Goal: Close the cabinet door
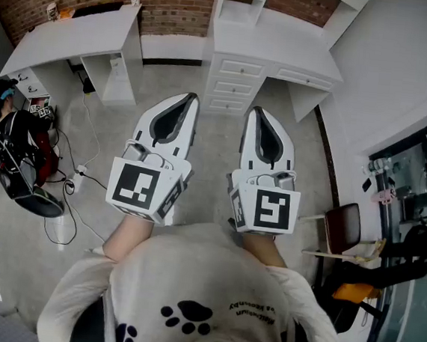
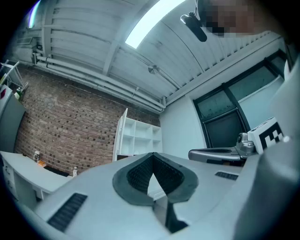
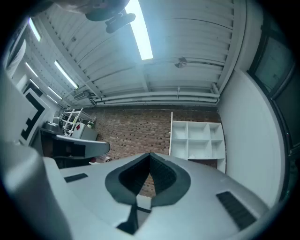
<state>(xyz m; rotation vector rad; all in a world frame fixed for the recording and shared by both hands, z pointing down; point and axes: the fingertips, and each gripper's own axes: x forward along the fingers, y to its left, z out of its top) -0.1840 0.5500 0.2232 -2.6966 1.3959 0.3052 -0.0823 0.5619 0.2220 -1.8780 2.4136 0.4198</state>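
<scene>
Red brick wall (image 1: 177,5) spans 12 o'clock in the head view. White cabinet unit with drawers and open shelves (image 1: 237,86) stands against it at 12 o'clock. Its white cabinet door (image 2: 120,134) stands open at the shelves' left edge. Left gripper (image 1: 192,98) and right gripper (image 1: 255,112) are well apart from it, jaws pressed together on nothing.

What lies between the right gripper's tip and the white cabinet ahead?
Only bare grey floor separates the right gripper from the white cabinet, as the head view shows.
</scene>
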